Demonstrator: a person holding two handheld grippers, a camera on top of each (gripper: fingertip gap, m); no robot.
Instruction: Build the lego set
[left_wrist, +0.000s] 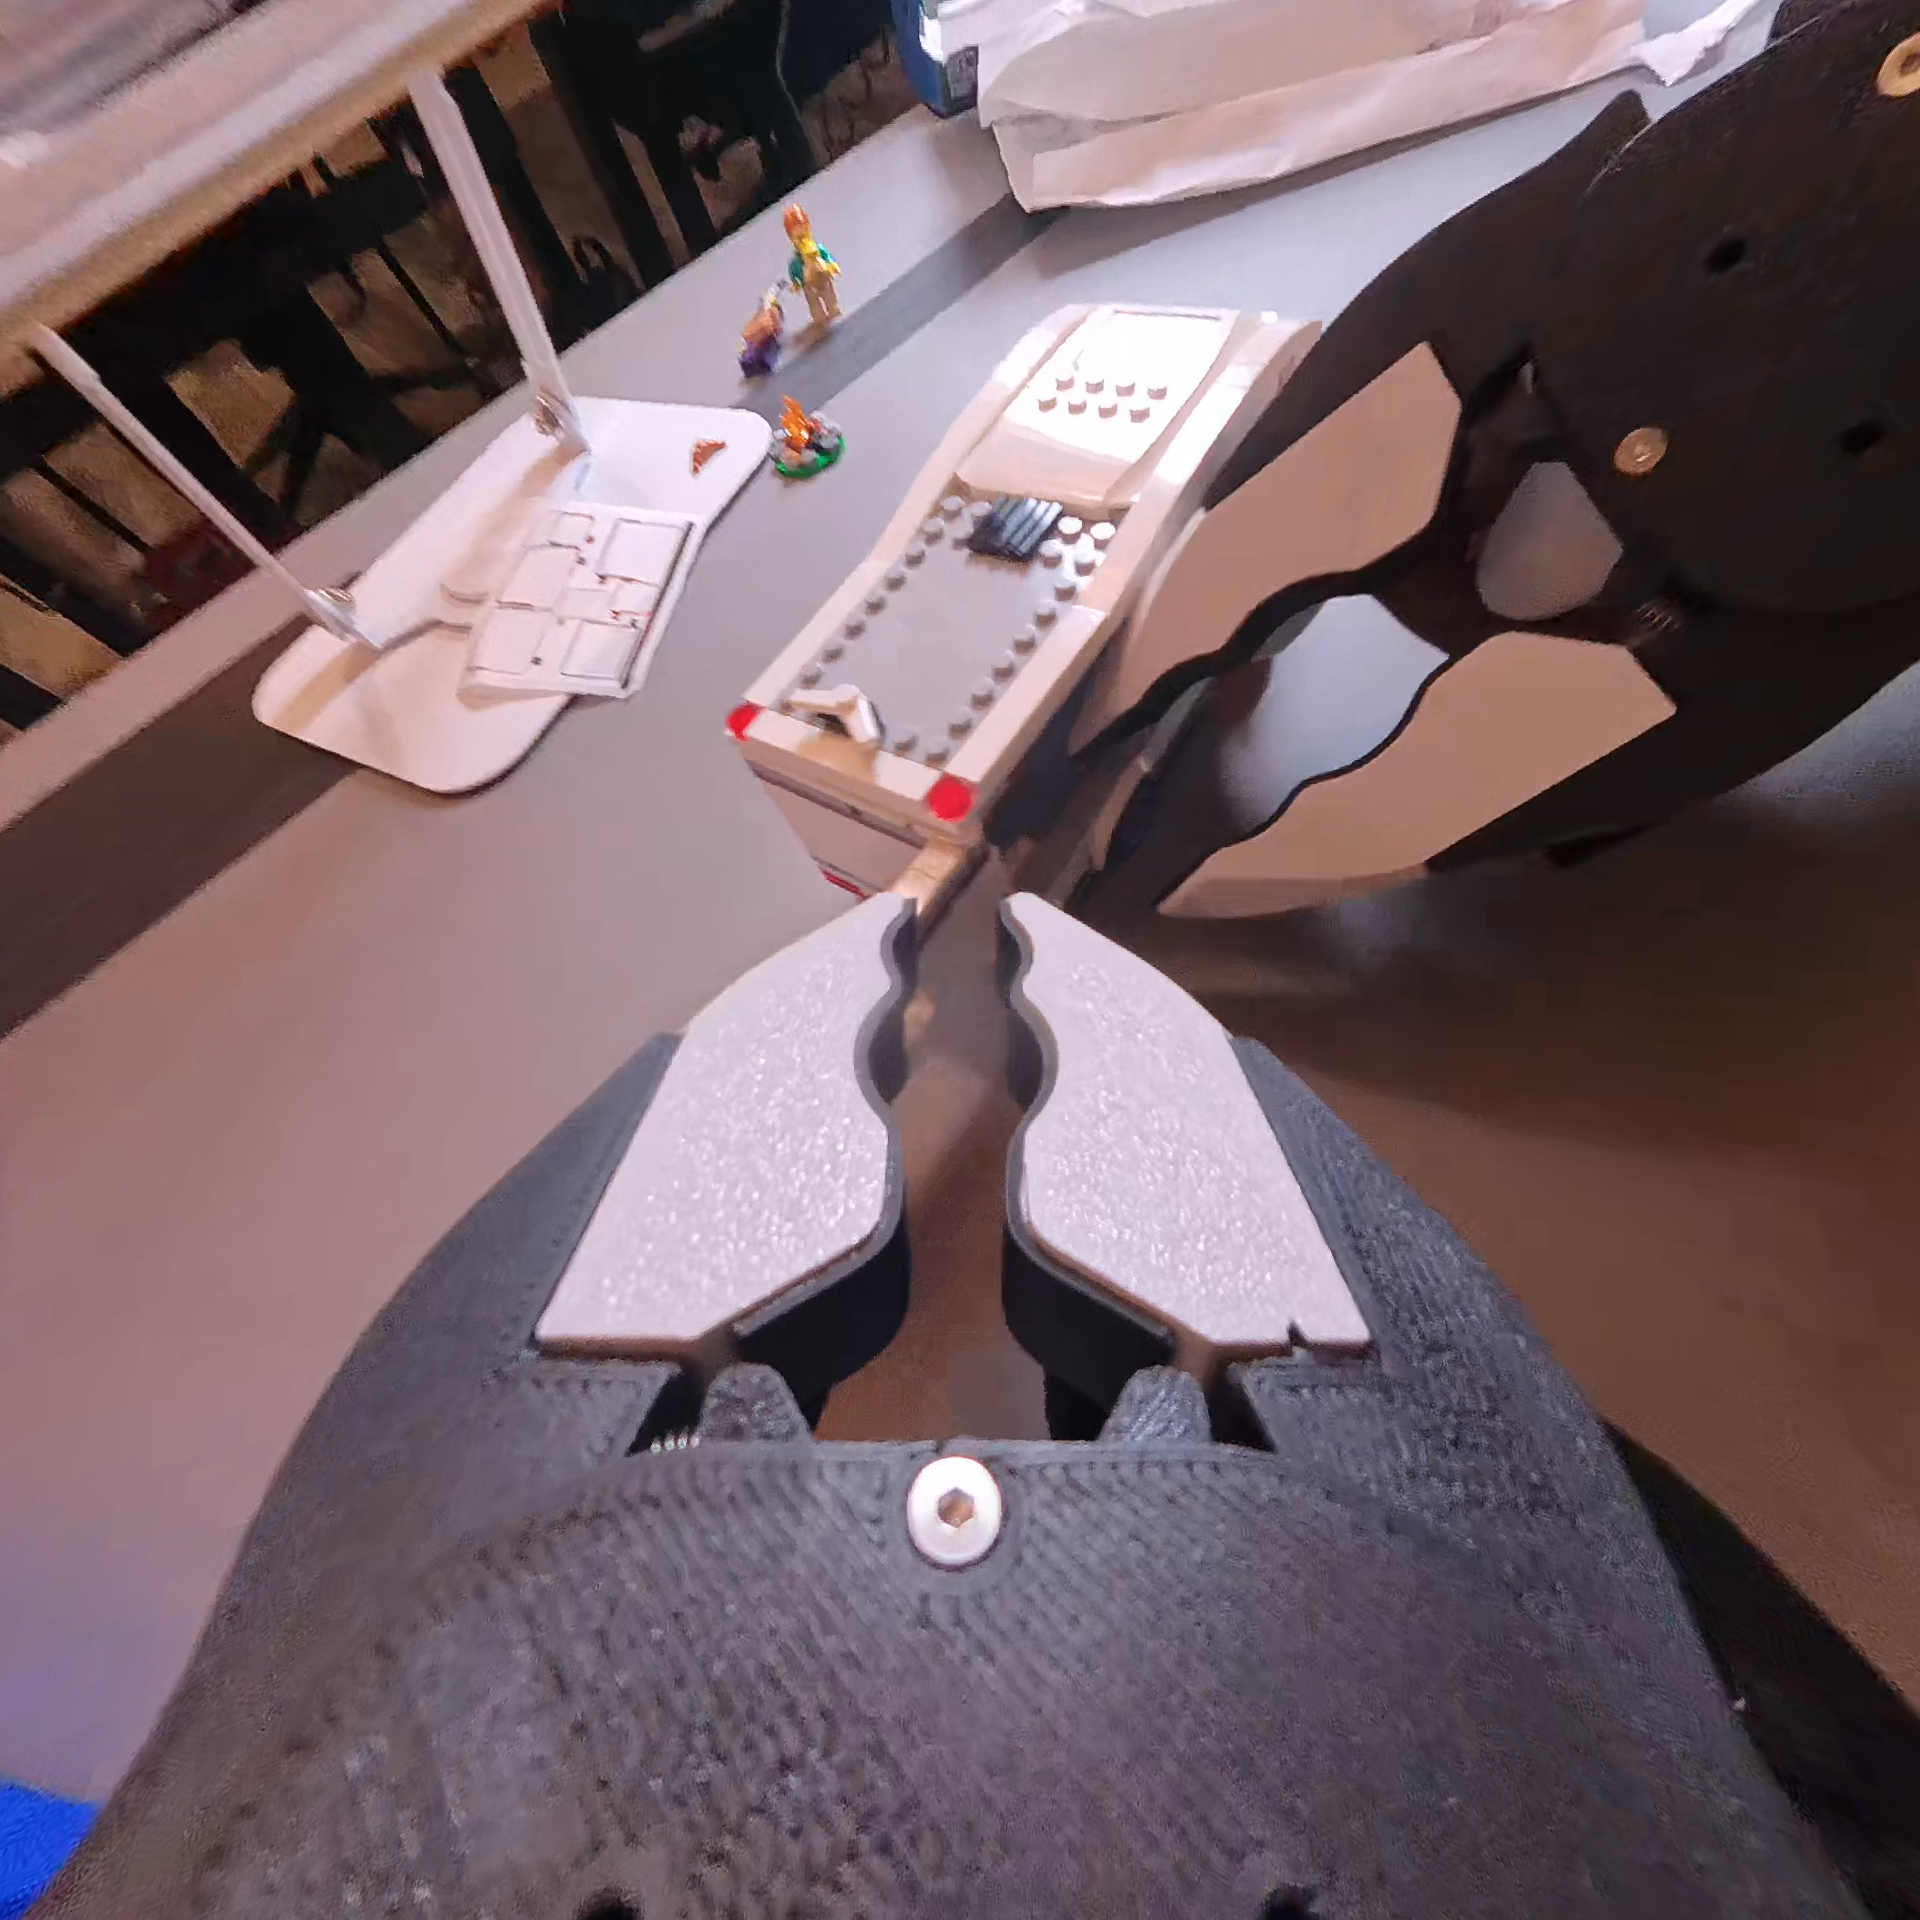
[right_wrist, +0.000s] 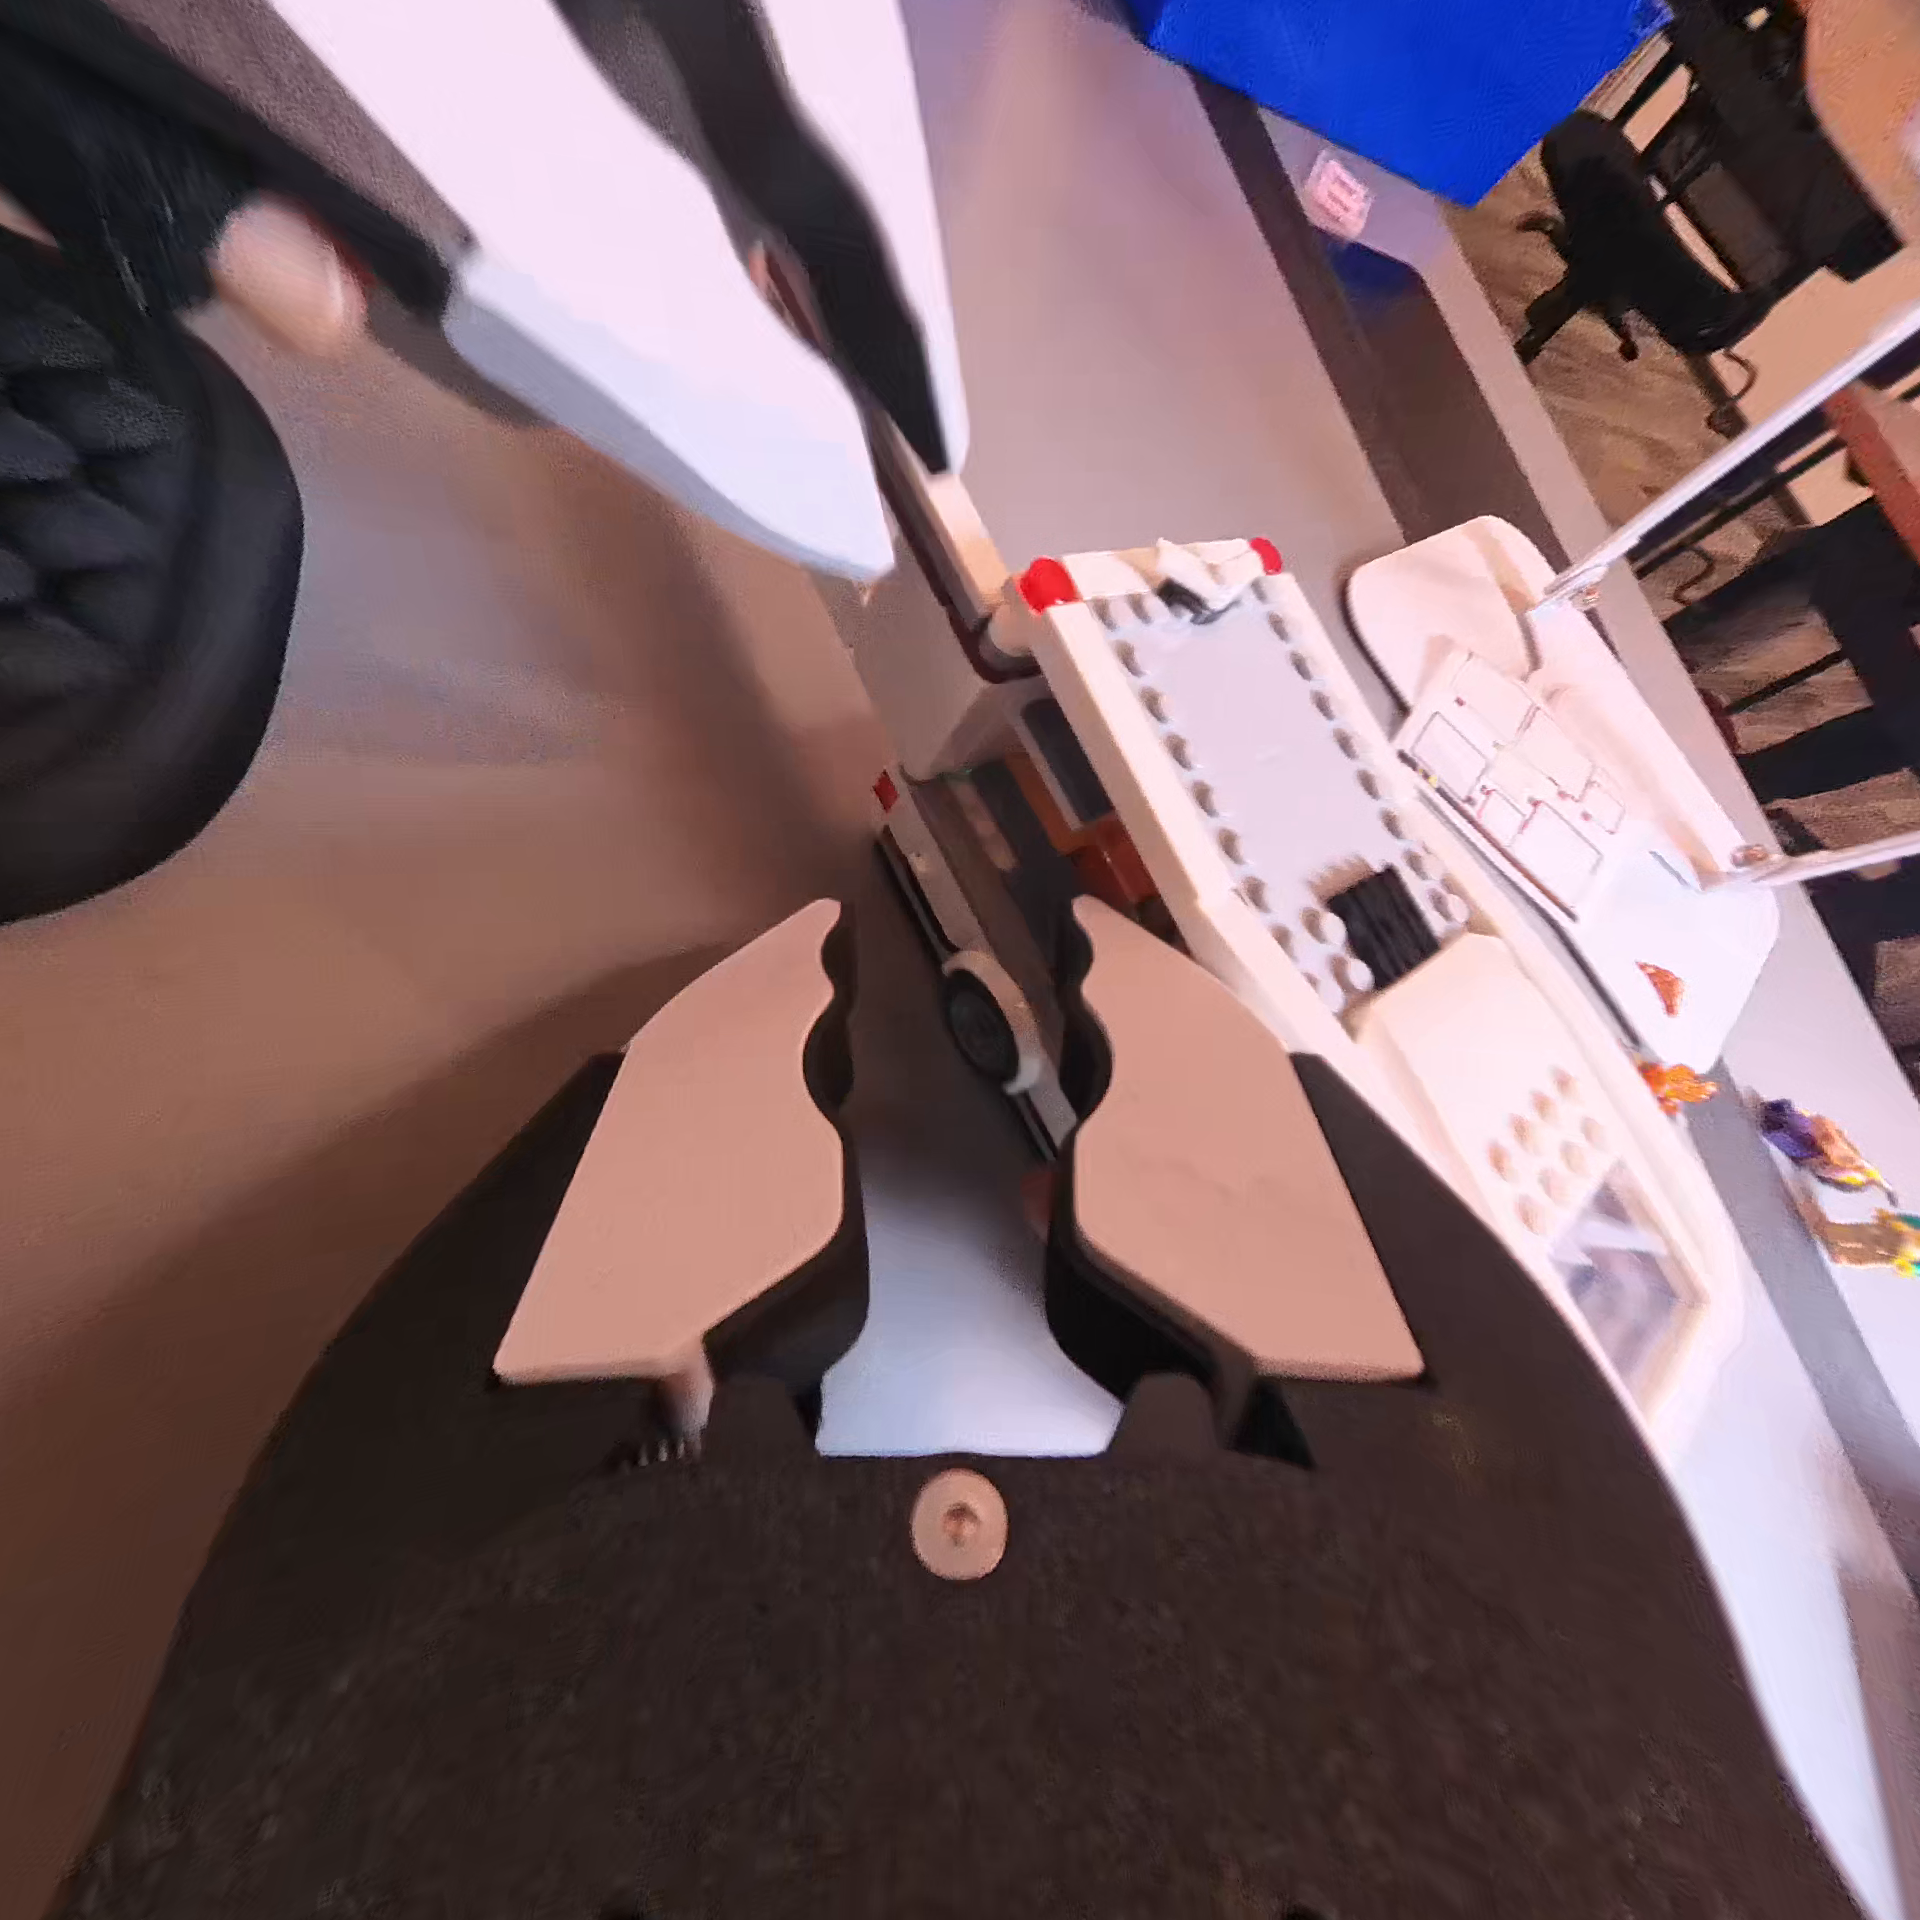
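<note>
A white toy brick camper van (left_wrist: 966, 623) with a grey studded roof and red corner lights stands on the grey table (left_wrist: 312, 1039). My left gripper (left_wrist: 958, 920) is at its rear corner, shut on a thin white panel (left_wrist: 928, 868) that sticks out from the van. The right wrist view shows the same grip on the panel (right_wrist: 961, 545). My right gripper (right_wrist: 956, 925) is open at the van's (right_wrist: 1247, 748) open side. Its fingers straddle the lower side wall and a wheel (right_wrist: 982, 1013), with a gap on the left finger's side. It also shows in the left wrist view (left_wrist: 1127, 826).
A white stand base with a paper sheet (left_wrist: 499, 623) lies left of the van. A minifigure (left_wrist: 814, 260), a small purple figure (left_wrist: 762, 338) and a campfire piece (left_wrist: 802, 442) stand behind. A white paper bag (left_wrist: 1299, 94) is at the back, a blue box (right_wrist: 1392, 73) farther off.
</note>
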